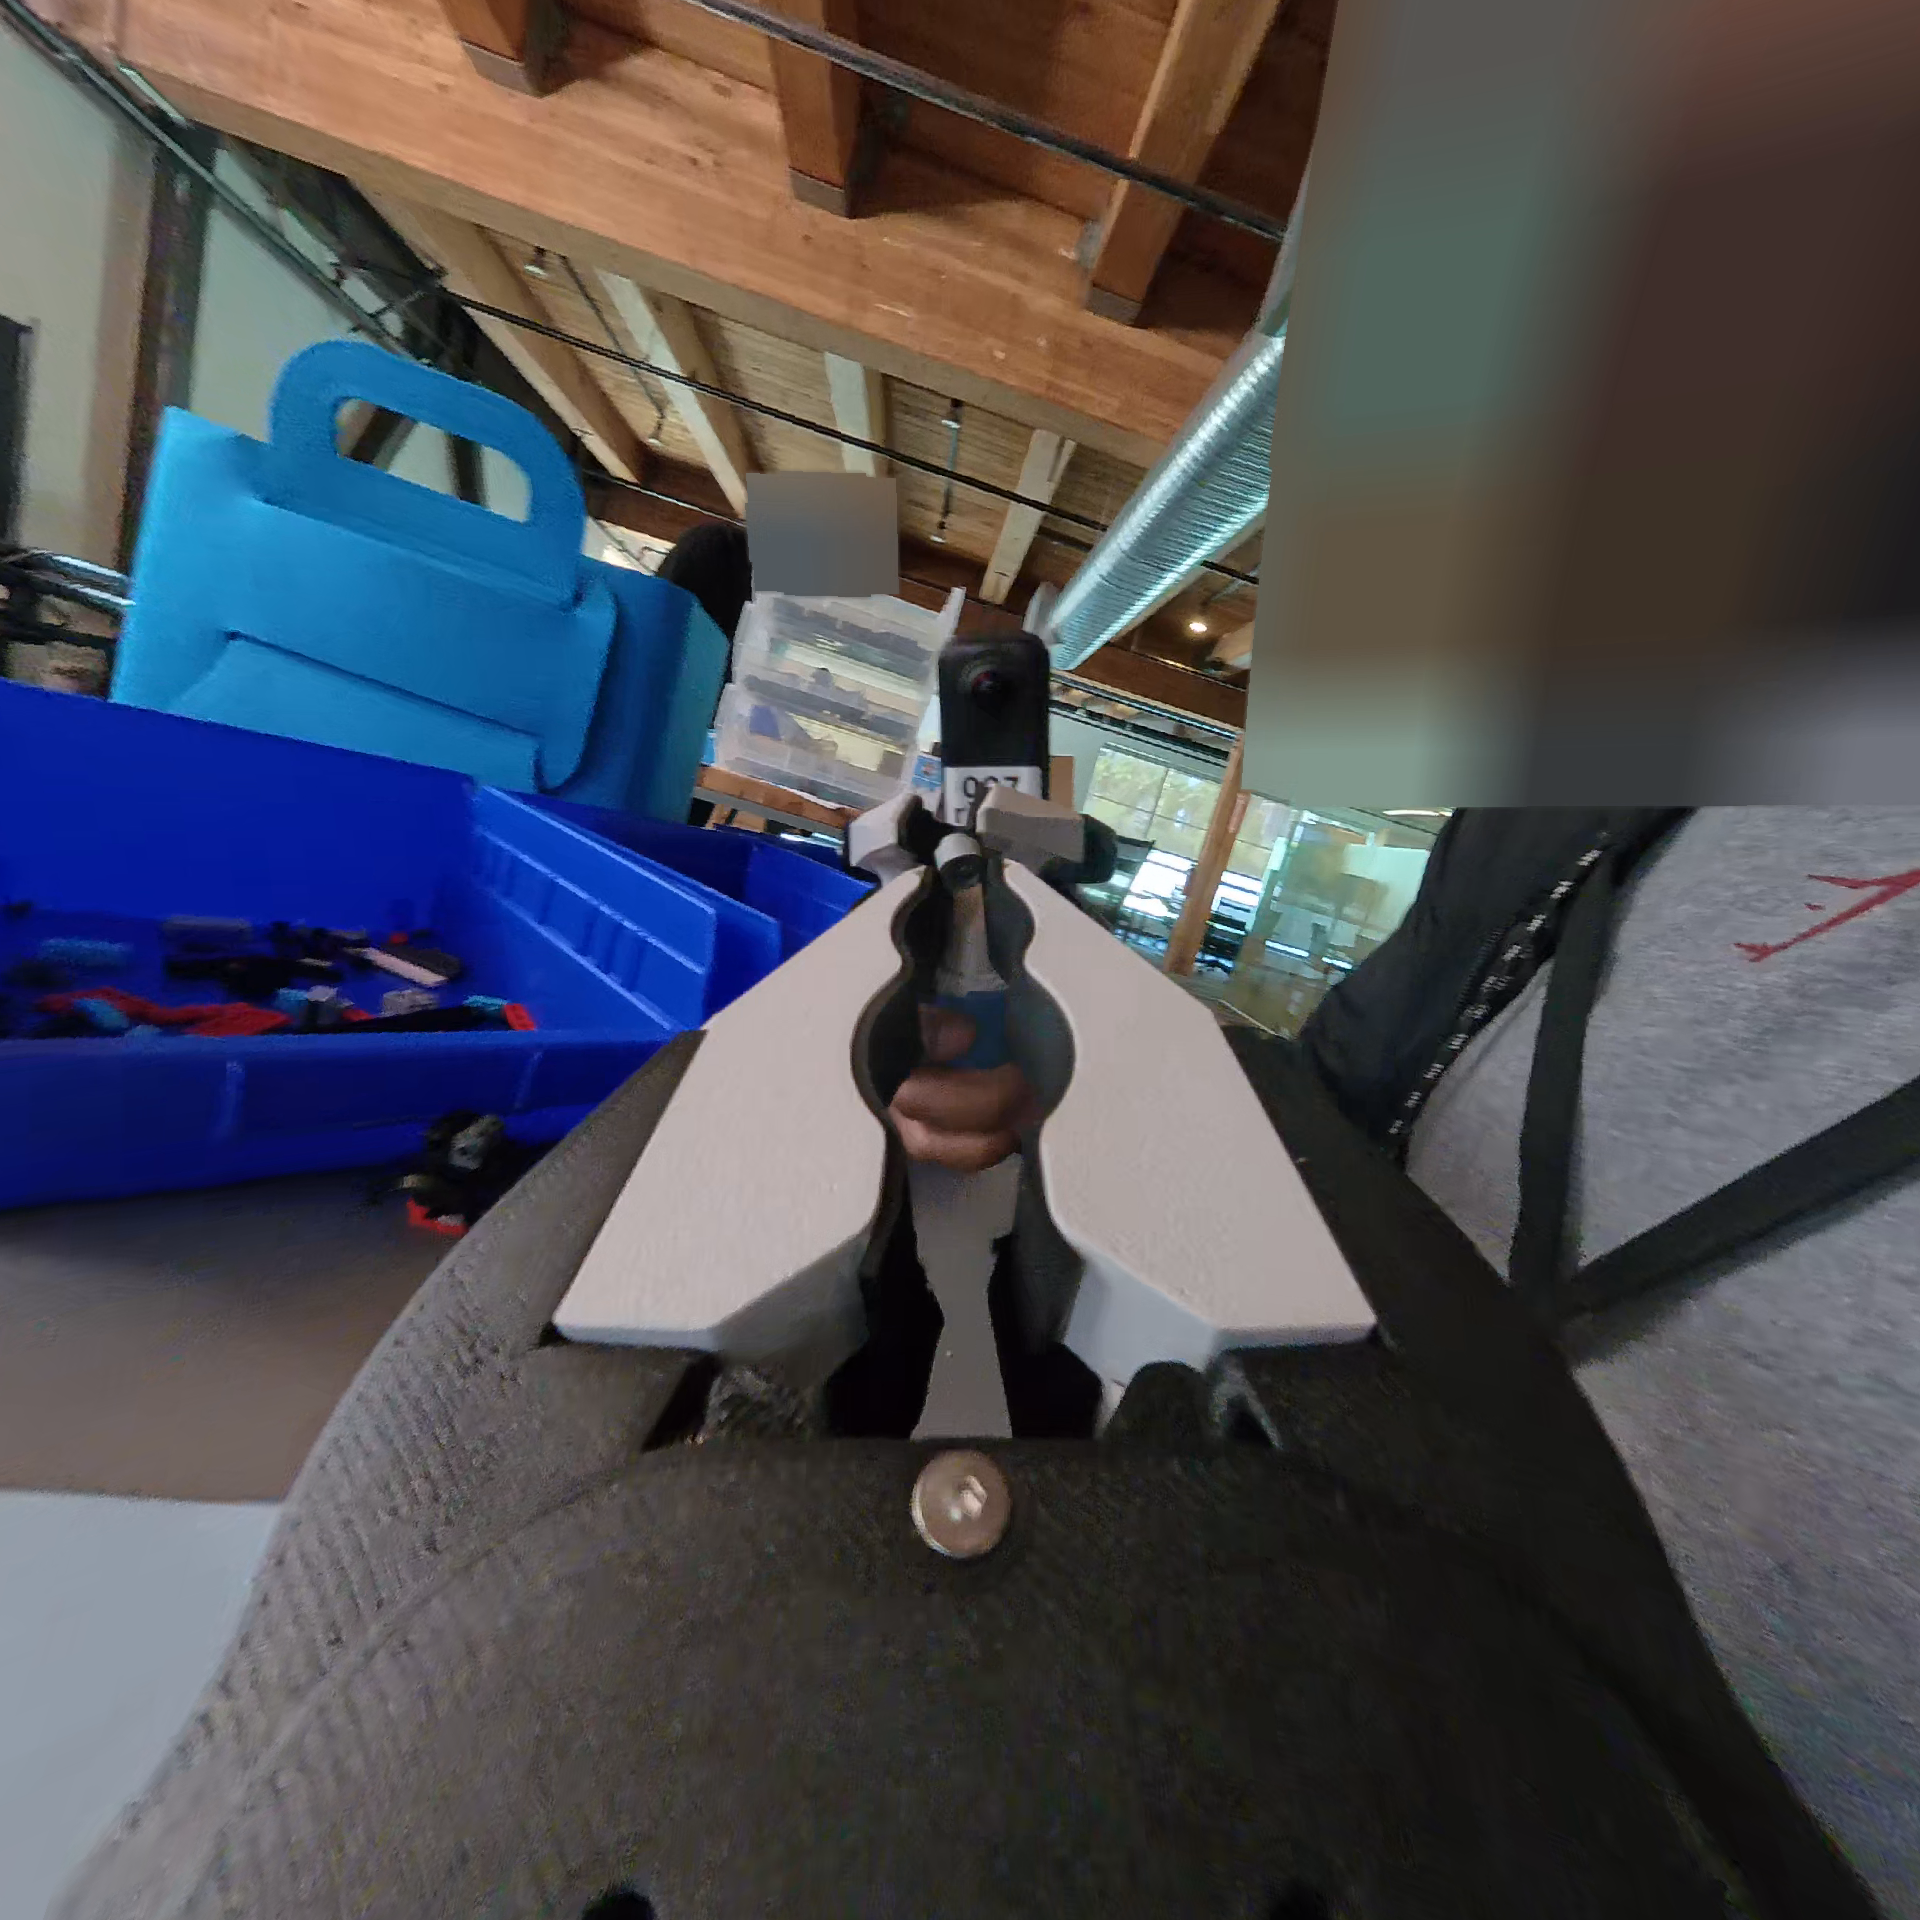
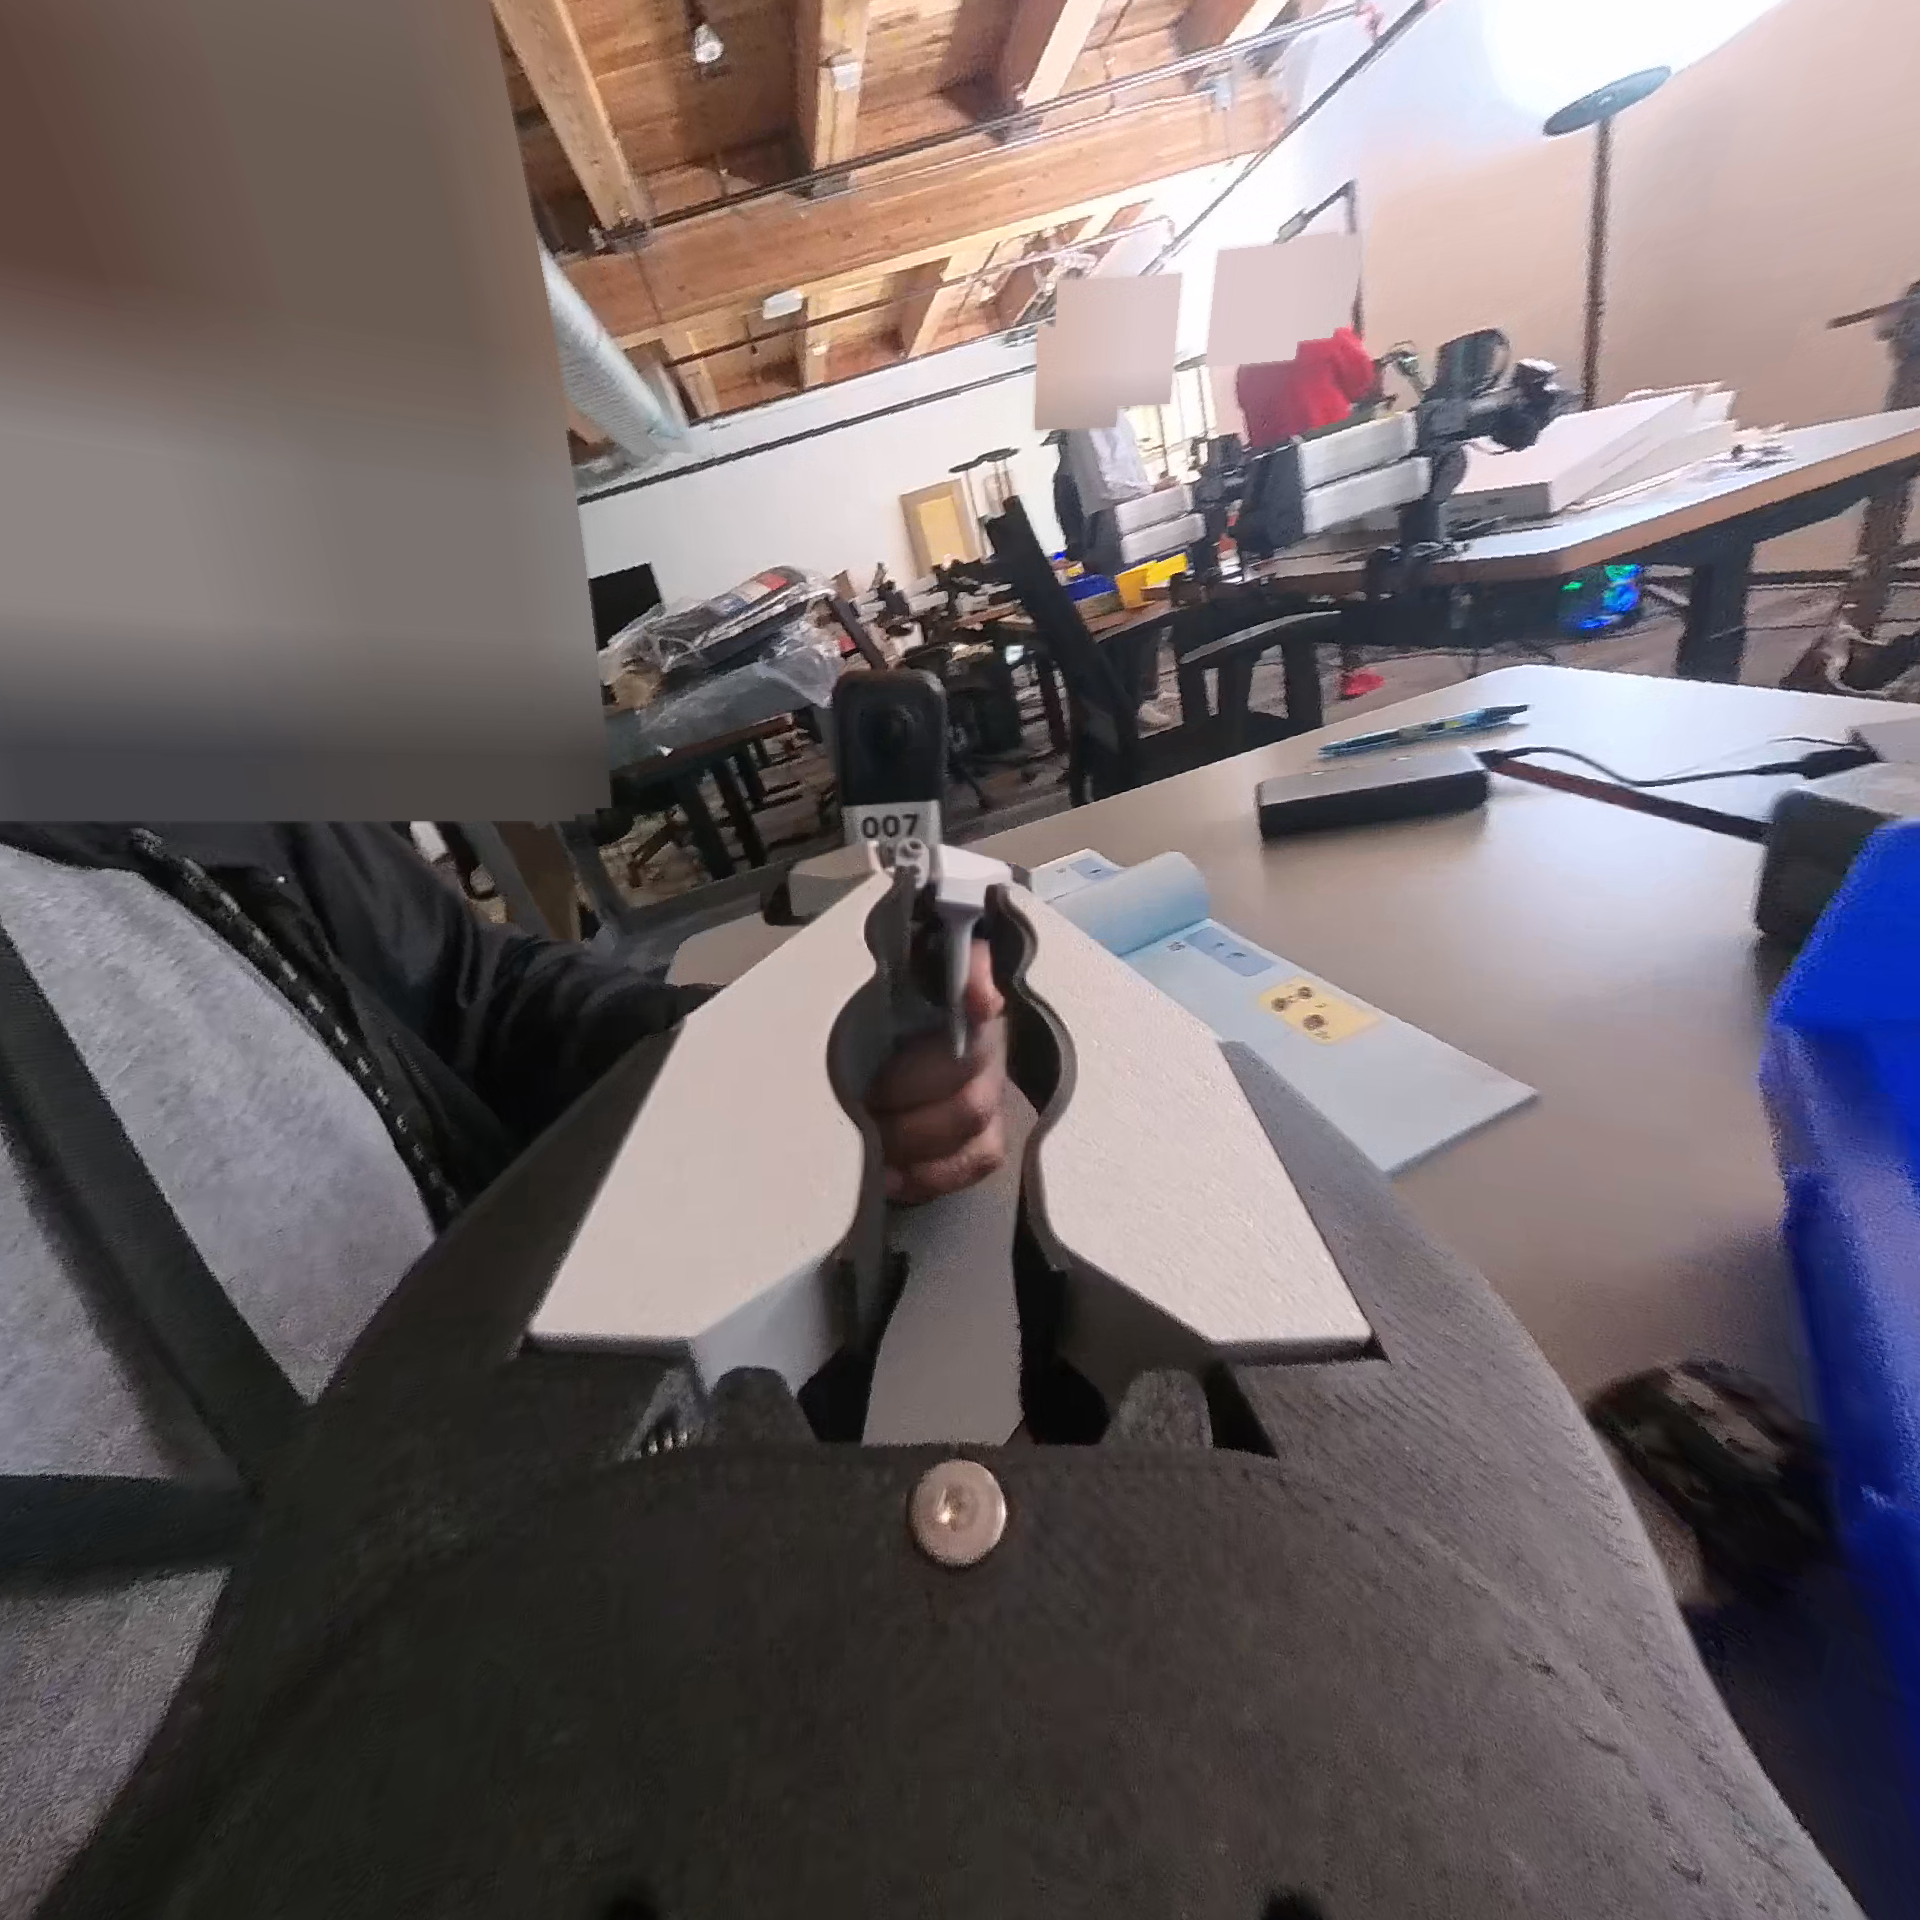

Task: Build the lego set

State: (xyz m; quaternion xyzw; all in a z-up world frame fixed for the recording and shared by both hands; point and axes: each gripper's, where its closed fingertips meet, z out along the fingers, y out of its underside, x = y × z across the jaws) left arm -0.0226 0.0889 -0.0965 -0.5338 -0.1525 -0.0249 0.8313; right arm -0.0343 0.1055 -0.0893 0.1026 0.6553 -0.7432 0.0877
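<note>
My two grippers face each other tip to tip above the table edge. In the left wrist view, the left gripper [image 1: 958, 881] has its white fingers [image 1: 790, 1101] drawn close, with a narrow gap. A small pale lego piece [image 1: 956, 858] sits at the tips. The right gripper [image 1: 961, 831] grips it from the far side. In the right wrist view, the right gripper [image 2: 938, 885] is equally narrow, on the same small piece [image 2: 909, 854]. The left gripper [image 2: 902, 871] and the hand [image 2: 935, 1127] holding it are behind. The piece is mostly hidden.
A blue bin [image 1: 312, 1122] at the left holds several loose lego parts [image 1: 260, 977], with a small black and red assembly [image 1: 447, 1174] in front. A light-blue case [image 1: 364, 603] stands behind. An instruction booklet [image 2: 1278, 997], black box [image 2: 1371, 795], pen [image 2: 1423, 727] and blue bin [image 2: 1849, 1143] lie right. The grippers are tip to tip, or close to it.
</note>
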